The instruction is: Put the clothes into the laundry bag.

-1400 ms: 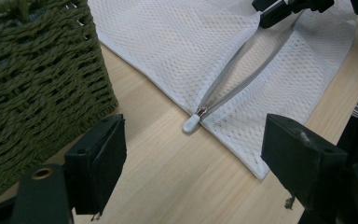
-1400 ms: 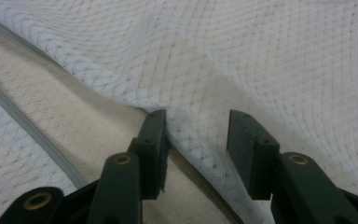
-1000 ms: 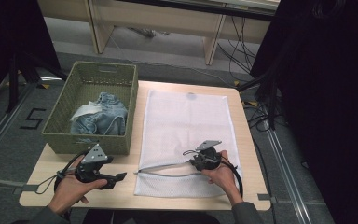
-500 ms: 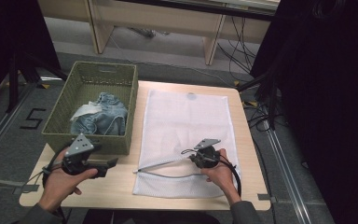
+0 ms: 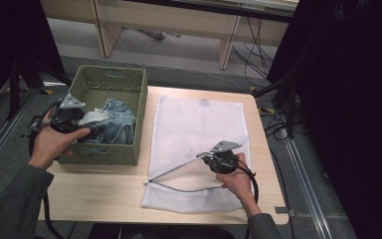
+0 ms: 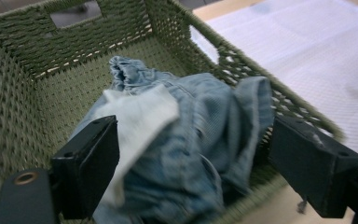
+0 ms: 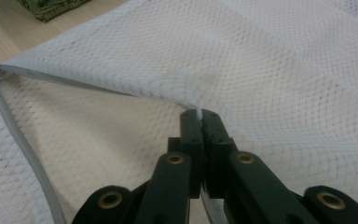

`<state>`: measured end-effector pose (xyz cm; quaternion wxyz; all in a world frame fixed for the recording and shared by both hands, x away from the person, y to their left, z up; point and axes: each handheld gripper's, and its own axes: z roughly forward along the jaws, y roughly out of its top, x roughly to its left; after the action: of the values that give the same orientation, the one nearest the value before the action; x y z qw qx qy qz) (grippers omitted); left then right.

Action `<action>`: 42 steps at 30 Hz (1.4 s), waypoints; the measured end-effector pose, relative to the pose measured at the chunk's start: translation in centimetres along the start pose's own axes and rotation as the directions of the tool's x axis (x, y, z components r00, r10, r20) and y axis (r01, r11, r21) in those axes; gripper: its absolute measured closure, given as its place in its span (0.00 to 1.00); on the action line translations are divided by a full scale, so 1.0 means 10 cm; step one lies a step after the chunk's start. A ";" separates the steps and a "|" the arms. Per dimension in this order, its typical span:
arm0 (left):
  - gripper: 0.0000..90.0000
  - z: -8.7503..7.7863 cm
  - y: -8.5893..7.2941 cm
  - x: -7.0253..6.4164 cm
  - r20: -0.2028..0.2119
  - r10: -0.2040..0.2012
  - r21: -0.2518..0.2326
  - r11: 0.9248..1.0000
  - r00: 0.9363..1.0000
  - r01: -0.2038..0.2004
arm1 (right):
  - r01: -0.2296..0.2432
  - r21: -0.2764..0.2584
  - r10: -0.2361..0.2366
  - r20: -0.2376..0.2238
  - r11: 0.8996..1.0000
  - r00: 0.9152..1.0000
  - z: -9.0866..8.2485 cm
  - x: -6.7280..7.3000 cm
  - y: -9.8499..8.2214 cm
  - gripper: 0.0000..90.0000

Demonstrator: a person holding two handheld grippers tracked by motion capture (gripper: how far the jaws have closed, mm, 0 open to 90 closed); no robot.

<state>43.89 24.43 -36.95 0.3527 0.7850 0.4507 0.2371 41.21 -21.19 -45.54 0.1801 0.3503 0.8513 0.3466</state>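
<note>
green basket (image 5: 110, 154), blue jeans (image 5: 117, 122), white mesh bag (image 5: 199, 129)

Each hand wears a dark grey long sleeve (image 5: 10, 209). The left gripper (image 5: 87, 130) and right gripper (image 5: 205, 158) are black, each topped by a grey three-cornered plate, with a black cable trailing from the body. Their blocky black fingers (image 6: 88, 163) hang on flat black links fastened with brass-coloured rivets.

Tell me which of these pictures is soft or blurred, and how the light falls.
High view: even light on the table, dark at both sides and beyond. Left gripper view: jeans and the near basket rim smeared by motion blur. Right gripper view: sharp mesh bag near the right gripper, softer farther off.
</note>
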 end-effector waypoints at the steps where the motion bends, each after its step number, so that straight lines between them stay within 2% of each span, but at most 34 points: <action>1: 0.18 0.05 0.03 0.03 0.000 0.004 0.013 1.000 1.000 -0.004 | -0.001 0.005 0.001 -0.003 1.000 1.000 -0.01 0.00 0.00 0.99; 5: 0.19 0.38 0.13 0.10 0.027 0.001 0.085 0.996 1.000 -0.004 | -0.010 0.017 0.010 -0.011 1.000 1.000 -0.02 -0.02 0.00 0.99; 6: 0.19 0.38 0.13 0.10 0.027 0.001 0.085 0.996 1.000 -0.004 | -0.010 0.017 0.010 -0.011 1.000 1.000 -0.02 -0.02 0.00 0.99; 7: 0.18 0.44 0.15 0.09 0.050 0.009 0.122 0.992 0.999 -0.015 | -0.013 0.013 0.013 -0.012 1.000 1.000 -0.02 -0.03 -0.01 0.99; 9: 0.18 0.51 0.15 0.06 0.071 0.032 0.166 0.985 0.997 -0.044 | -0.012 0.003 0.012 -0.009 1.000 1.000 -0.01 -0.03 -0.01 0.99; 10: 0.18 0.57 0.16 0.03 0.075 0.057 0.186 0.980 0.996 -0.070 | -0.008 0.016 0.009 -0.014 1.000 1.000 -0.02 -0.03 -0.01 0.99; 12: 0.19 0.65 0.17 0.04 0.061 0.079 0.206 0.974 0.995 -0.091 | -0.010 0.016 0.010 -0.015 1.000 1.000 -0.01 -0.03 -0.01 0.99; 13: 0.25 0.65 0.17 0.04 0.061 0.079 0.206 0.974 0.995 -0.091 | -0.010 0.010 0.011 -0.012 1.000 1.000 0.00 -0.03 -0.01 0.99; 14: 0.39 0.68 0.18 0.06 0.063 0.081 0.225 0.970 0.995 -0.093 | -0.006 0.020 0.006 -0.015 1.000 1.000 0.00 -0.03 -0.01 0.99; 15: 0.39 0.72 0.20 0.09 0.060 0.083 0.237 0.967 0.995 -0.095 | -0.006 0.020 0.006 -0.015 1.000 1.000 0.00 -0.03 -0.01 0.99; 16: 0.49 0.76 0.22 0.12 0.055 0.069 0.255 0.964 0.996 -0.081 | -0.004 0.022 0.004 -0.014 1.000 1.000 0.00 -0.03 -0.01 0.99; 17: 0.63 0.78 0.23 0.14 0.053 0.070 0.249 0.965 0.996 -0.081 | -0.006 0.010 0.006 -0.007 1.000 1.000 0.01 -0.02 -0.02 0.99; 18: 0.77 0.82 0.26 0.18 0.018 0.072 0.239 0.968 0.997 -0.074 | -0.004 0.001 0.004 -0.006 1.000 1.000 0.01 -0.02 -0.01 0.99; 19: 0.79 0.82 0.26 0.18 0.018 0.072 0.239 0.968 0.997 -0.074 | -0.004 0.001 0.004 -0.006 1.000 1.000 0.01 -0.02 -0.01 0.99; 20: 0.79 0.85 0.29 0.22 0.000 0.067 0.248 0.967 0.998 -0.065 | -0.005 0.001 0.005 -0.005 1.000 1.000 0.01 -0.02 -0.01 0.99; 22: 0.82 0.87 0.34 0.29 -0.051 0.042 0.238 0.971 0.998 -0.028 | -0.004 0.011 0.004 -0.009 1.000 1.000 0.01 -0.03 -0.02 0.99; 24: 0.82 0.88 0.39 0.36 -0.104 0.001 0.208 0.978 0.995 0.021 | -0.004 0.009 0.004 -0.009 1.000 1.000 0.01 -0.03 -0.02 0.99; 26: 0.80 0.92 0.42 0.46 -0.149 -0.068 0.175 0.980 0.986 0.094 | -0.006 0.012 0.006 -0.007 1.000 1.000 0.01 -0.03 -0.02 0.99; 27: 0.78 0.92 0.42 0.46 -0.149 -0.068 0.175 0.980 0.986 0.094 | -0.006 0.012 0.006 -0.007 1.000 1.000 0.01 -0.03 -0.02 0.99; 29: 0.61 0.97 0.40 0.50 -0.086 -0.118 0.163 0.978 0.989 0.131 | -0.009 0.006 0.009 -0.008 1.000 1.000 0.01 -0.04 -0.02 0.99; 30: 0.61 0.98 0.39 0.50 -0.056 -0.145 0.178 0.972 0.988 0.153 | -0.009 0.006 0.009 -0.008 1.000 1.000 0.01 -0.04 -0.02 0.99; 31: 0.49 1.00 0.38 0.50 0.003 -0.173 0.241 0.956 0.985 0.167 | -0.006 0.018 0.006 -0.013 1.000 1.000 0.00 -0.05 -0.02 0.99; 32: 0.35 1.02 0.37 0.49 0.038 -0.172 0.273 0.949 0.984 0.156 | 0.001 0.016 -0.001 -0.010 1.000 1.000 0.00 -0.06 -0.03 0.99; 33: 0.27 1.02 0.36 0.47 0.043 -0.149 0.265 0.955 0.988 0.133 | -0.012 0.022 0.013 -0.014 1.000 1.000 0.00 -0.06 -0.03 0.99; 34: 0.20 1.02 0.35 0.44 0.039 -0.122 0.244 0.964 0.992 0.109 | -0.014 0.020 0.014 -0.014 1.000 1.000 0.01 -0.07 -0.04 0.99; 35: 0.17 1.03 0.35 0.41 0.070 -0.118 0.244 0.965 0.991 0.097 | -0.011 0.022 0.011 -0.014 1.000 1.000 0.01 -0.07 -0.04 0.99; 36: 0.16 1.03 0.35 0.41 0.070 -0.118 0.244 0.965 0.991 0.097 | -0.011 0.022 0.011 -0.014 1.000 1.000 0.01 -0.07 -0.04 0.99; 37: 0.16 1.06 0.34 0.38 0.094 -0.075 0.250 0.967 0.993 0.049 | -0.008 0.029 0.008 -0.014 1.000 1.000 0.01 -0.07 -0.04 0.99; 40: 0.16 1.10 0.34 0.37 0.098 -0.056 0.248 0.968 0.994 0.030 | -0.011 0.025 0.011 -0.014 1.000 1.000 0.01 -0.06 -0.04 0.99; 41: 0.16 1.19 0.29 0.36 0.086 -0.048 0.243 0.970 0.995 0.026 | -0.014 0.025 0.014 -0.013 1.000 1.000 0.00 -0.06 -0.03 0.99; 42: 0.15 1.21 0.29 0.36 0.077 -0.050 0.278 0.960 0.996 0.027 | -0.013 0.025 0.014 -0.011 1.000 1.000 0.00 -0.06 -0.03 0.99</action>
<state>55.56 22.46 -42.31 0.2627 0.8268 0.4796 0.1319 41.47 -21.78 -45.77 0.1685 0.3563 0.8542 0.3391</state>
